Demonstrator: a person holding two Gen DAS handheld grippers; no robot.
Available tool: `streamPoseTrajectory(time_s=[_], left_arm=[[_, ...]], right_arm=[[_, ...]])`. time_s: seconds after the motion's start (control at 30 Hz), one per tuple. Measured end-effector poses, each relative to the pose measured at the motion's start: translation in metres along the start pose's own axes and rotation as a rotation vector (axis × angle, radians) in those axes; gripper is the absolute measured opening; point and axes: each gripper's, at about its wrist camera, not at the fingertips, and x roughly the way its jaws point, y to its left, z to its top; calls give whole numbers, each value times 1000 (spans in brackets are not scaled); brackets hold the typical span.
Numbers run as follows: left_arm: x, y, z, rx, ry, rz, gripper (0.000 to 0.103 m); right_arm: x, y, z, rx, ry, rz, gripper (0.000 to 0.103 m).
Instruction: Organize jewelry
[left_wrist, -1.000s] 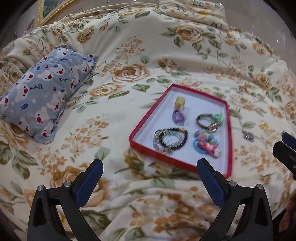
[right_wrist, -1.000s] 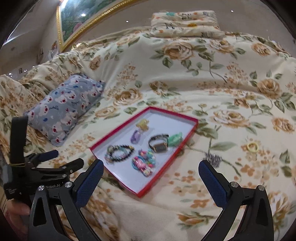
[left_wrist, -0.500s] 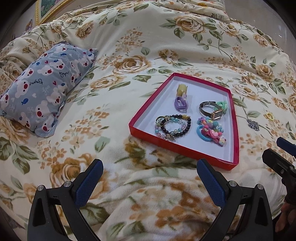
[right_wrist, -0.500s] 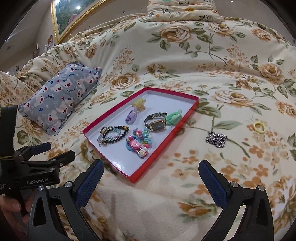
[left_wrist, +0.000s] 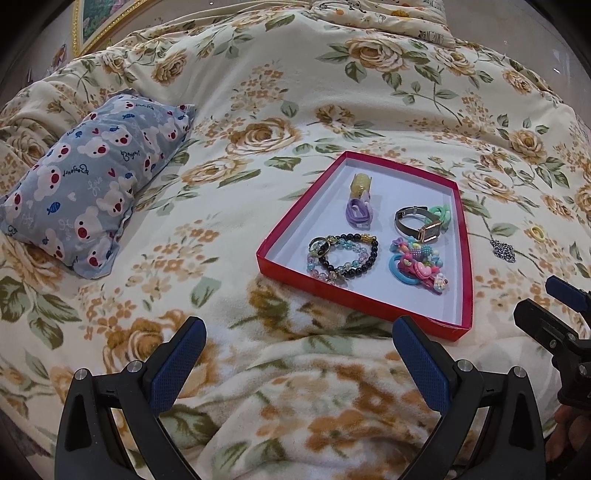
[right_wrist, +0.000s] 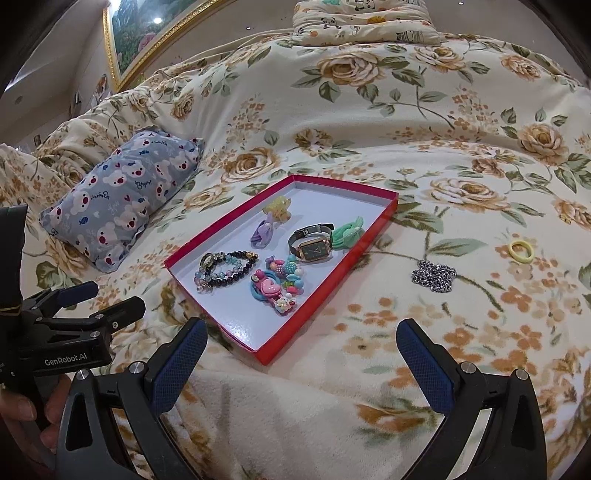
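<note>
A shallow red box (left_wrist: 468, 258) (right_wrist: 369, 242) with a white floor lies on the flowered bedspread. Inside it are beaded bracelets (left_wrist: 341, 254) (right_wrist: 223, 271), a watch (left_wrist: 419, 225) (right_wrist: 314, 245), colourful hair ties (left_wrist: 417, 266) (right_wrist: 277, 286), a purple clip (left_wrist: 359, 214), a yellow clip (left_wrist: 361, 182) and a green tie (right_wrist: 347, 232). Outside, to the box's right, lie a silver chain (right_wrist: 434, 276) (left_wrist: 503, 251) and a yellow ring (right_wrist: 520, 251) (left_wrist: 535, 232). My left gripper (left_wrist: 297, 354) is open over the blanket in front of the box. My right gripper (right_wrist: 301, 354) is open too, empty, near the box's front corner.
A grey bear-print pillow (left_wrist: 92, 177) (right_wrist: 122, 199) rests to the left of the box. A folded panda-print cushion (right_wrist: 364, 16) sits at the far end. A gold-framed picture (right_wrist: 147, 37) hangs at the back left. A hand (right_wrist: 22, 413) holds the left tool.
Both views have shifted slightly; the box now sits a little lower and nearer than one second ago. Both grippers stay open and empty.
</note>
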Motion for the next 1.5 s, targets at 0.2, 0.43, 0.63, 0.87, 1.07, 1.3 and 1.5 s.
streamPoseTrajectory(time_s=[0.2, 0.43, 0.63, 0.87, 1.07, 1.3, 1.5], left_arm=[[-3, 0, 0, 3, -10, -5, 102], [-5, 0, 0, 6, -19, -8, 102], [-5, 1, -1, 9, -24, -13, 102], [-6, 0, -2, 7, -24, -11, 102], [-8, 1, -1, 11, -28, -11, 102], [-8, 1, -1, 14, -29, -14, 102], [-7, 0, -2, 19, -25, -14, 102]], right_arm=[[0, 2, 0, -7, -3, 2, 103], [-1, 5, 0, -19, -6, -2, 103], [-2, 8, 1, -39, -11, -2, 103], [-2, 8, 1, -39, -11, -2, 103], [-2, 8, 1, -37, -15, 1, 103], [-3, 8, 1, -35, -17, 3, 103], [-4, 8, 1, -35, -17, 3, 103]])
